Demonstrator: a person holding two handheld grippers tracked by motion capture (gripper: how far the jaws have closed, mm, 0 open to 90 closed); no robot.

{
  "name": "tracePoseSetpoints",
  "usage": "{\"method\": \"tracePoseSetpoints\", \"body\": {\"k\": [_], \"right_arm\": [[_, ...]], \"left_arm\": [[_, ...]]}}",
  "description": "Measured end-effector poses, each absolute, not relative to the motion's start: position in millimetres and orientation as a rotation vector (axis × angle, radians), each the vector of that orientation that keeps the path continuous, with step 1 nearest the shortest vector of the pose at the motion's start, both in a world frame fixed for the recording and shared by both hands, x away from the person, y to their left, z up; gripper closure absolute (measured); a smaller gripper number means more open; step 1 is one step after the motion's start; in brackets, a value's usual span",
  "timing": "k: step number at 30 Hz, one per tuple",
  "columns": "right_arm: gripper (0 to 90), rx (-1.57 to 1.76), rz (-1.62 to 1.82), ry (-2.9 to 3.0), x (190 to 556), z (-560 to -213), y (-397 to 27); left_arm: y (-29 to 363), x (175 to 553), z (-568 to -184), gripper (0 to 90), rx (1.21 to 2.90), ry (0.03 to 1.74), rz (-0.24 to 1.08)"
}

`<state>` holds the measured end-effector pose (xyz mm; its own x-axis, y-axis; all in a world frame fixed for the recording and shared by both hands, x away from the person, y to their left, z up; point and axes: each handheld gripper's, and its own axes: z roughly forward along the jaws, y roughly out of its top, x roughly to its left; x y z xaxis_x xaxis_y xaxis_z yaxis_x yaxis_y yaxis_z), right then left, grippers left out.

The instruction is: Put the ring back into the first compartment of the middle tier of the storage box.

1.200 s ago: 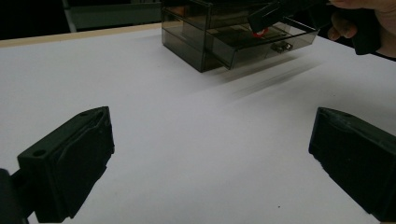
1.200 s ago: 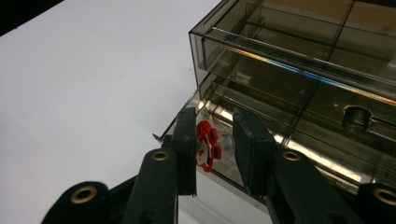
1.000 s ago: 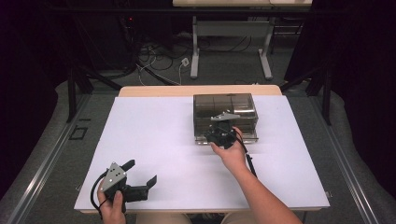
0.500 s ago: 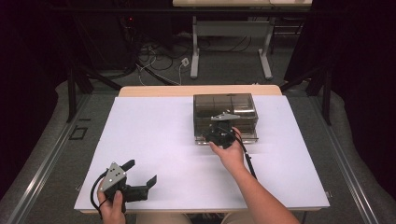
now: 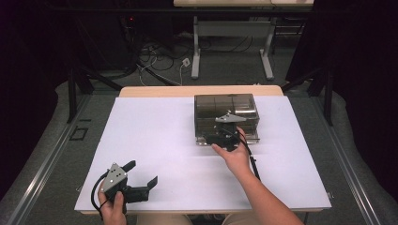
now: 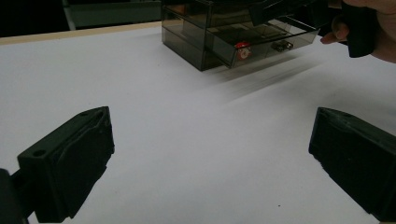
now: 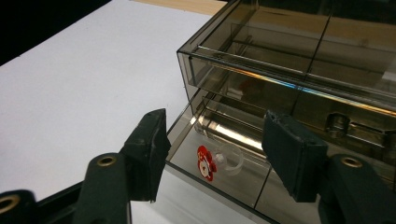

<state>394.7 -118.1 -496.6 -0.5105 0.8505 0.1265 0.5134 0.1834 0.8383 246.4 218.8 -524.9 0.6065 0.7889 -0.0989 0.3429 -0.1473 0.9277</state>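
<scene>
The right tool (image 7: 212, 156), jaws just opening, stands over a red charm (image 7: 205, 163), seemingly loose in the drawer (image 7: 224, 186); the left tool (image 6: 210, 154) is agape.

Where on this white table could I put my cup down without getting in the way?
The broad bare stretch left of the smoky drawer box, above the left gripper, is free, and the right strip past the forearm. It is crowded at the box's open drawer, where the right gripper has just been opening.
</scene>
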Motion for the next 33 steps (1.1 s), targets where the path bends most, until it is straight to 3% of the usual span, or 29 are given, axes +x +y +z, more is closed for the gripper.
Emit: {"method": "tracePoseSetpoints", "body": {"k": [6, 12, 20, 25, 33], "right_arm": [[34.4, 1.253, 1.291, 2.101, 383, -493, -128], [17.5, 1.227, 1.318, 2.113, 367, -489, -135], [13.6, 1.201, 1.347, 2.098, 349, -484, -145], [2.1, 1.204, 1.357, 2.094, 341, -484, -154], [0.0, 1.207, 1.32, 2.097, 324, -491, -168]], "left_arm": [[218, 247, -525, 0.5, 1.742, 0.927, 0.507], [217, 247, -525, 0.5, 1.74, 0.928, 0.506], [217, 246, -525, 0.6, 1.74, 0.929, 0.504], [217, 246, -525, 0.5, 1.74, 0.934, 0.501], [217, 246, -526, 0.6, 1.744, 0.936, 0.497]]}}
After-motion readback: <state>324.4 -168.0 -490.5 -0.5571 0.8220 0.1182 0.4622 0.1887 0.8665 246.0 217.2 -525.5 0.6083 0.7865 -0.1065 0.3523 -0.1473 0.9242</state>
